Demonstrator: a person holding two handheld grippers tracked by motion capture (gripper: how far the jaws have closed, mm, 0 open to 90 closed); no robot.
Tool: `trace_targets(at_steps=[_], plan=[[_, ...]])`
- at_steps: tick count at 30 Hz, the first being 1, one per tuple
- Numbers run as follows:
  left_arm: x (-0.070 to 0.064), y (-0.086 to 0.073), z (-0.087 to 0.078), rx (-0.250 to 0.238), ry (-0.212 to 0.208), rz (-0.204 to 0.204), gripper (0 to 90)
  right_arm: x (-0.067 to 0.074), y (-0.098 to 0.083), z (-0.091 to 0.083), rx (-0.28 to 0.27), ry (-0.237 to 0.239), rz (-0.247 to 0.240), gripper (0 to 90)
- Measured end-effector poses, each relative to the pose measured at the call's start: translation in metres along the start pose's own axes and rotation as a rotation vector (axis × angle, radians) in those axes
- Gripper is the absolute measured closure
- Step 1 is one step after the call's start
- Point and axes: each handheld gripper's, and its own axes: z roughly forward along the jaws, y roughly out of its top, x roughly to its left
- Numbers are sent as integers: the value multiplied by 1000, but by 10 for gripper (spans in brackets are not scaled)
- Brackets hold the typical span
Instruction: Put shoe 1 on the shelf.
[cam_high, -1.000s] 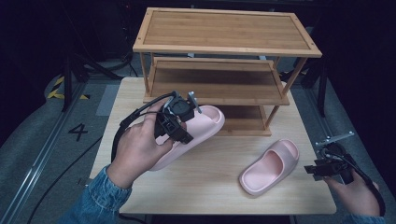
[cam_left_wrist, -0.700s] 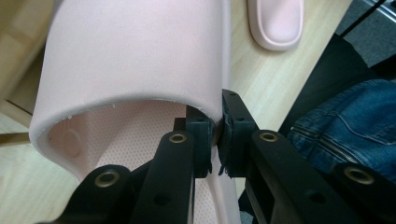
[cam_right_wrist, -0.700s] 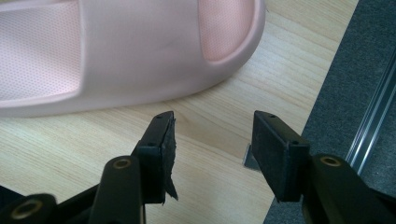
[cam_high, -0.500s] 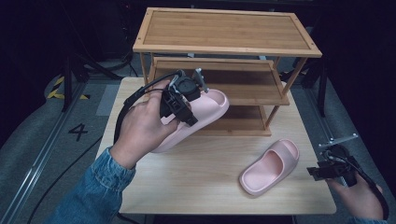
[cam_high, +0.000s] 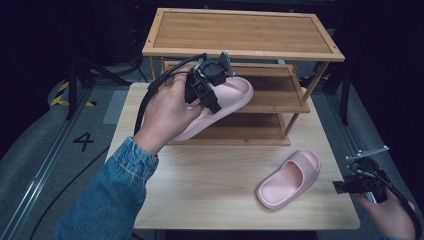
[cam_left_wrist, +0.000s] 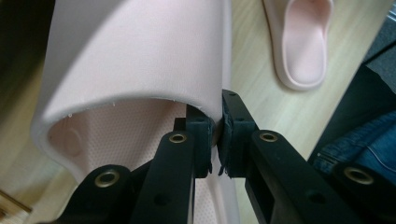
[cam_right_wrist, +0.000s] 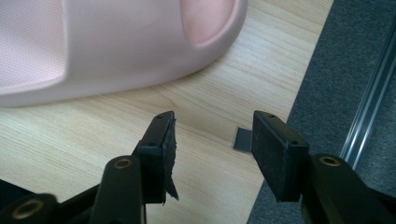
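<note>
My left gripper (cam_high: 210, 95) is shut on the strap edge of a pink slipper (cam_high: 227, 97), which hangs in the air with its toe at the front of the wooden rack's middle shelf (cam_high: 277, 95). In the left gripper view the pads (cam_left_wrist: 203, 140) pinch the slipper's strap (cam_left_wrist: 135, 51). A second pink slipper (cam_high: 289, 177) lies on the table (cam_high: 200, 190) at the right; it also shows in the left gripper view (cam_left_wrist: 301, 42) and right gripper view (cam_right_wrist: 116, 42). My right gripper (cam_right_wrist: 212, 142) stands open at the table's right edge (cam_high: 345, 187), with nothing between its jaws.
The bamboo shoe rack (cam_high: 240, 30) with three levels stands at the back of the table. A person's denim sleeve (cam_high: 105, 200) crosses the table's left front. Dark floor with a metal rail (cam_right_wrist: 369, 112) lies beyond the right edge.
My left gripper has lifted the held slipper up and to the right, from the table toward the rack's middle shelf. The right gripper and the lying slipper have stayed put.
</note>
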Motion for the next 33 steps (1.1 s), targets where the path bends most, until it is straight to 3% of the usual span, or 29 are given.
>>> trace_targets(at_steps=[5,9,12,16,21,25,26,28,30,31,33], plan=[[8,18,15,26,45,3,844,-4,-4,-4,-13,-5,17,509],[11,26,24,17,55,-8,843,-2,-4,-6,-18,-11,4,507],[14,29,28,14,59,-14,844,-1,-3,-8,-25,-12,-2,506],[12,31,33,17,104,4,845,-1,-2,-12,-36,-8,-14,507],[12,28,45,25,92,-8,846,-1,0,-13,-45,-7,-18,507],[19,26,52,11,98,-43,846,0,2,-12,-43,-7,-24,507],[19,26,54,6,93,-72,845,0,2,-12,-44,-6,-26,507],[25,27,57,5,104,-43,845,1,3,-12,-45,-5,-29,507],[26,28,61,-5,116,-68,846,1,2,-12,-44,-5,-28,507],[26,29,62,-8,129,-54,846,1,2,-12,-44,-6,-29,507],[25,31,65,-12,145,-73,845,1,2,-12,-42,-8,-29,507]])
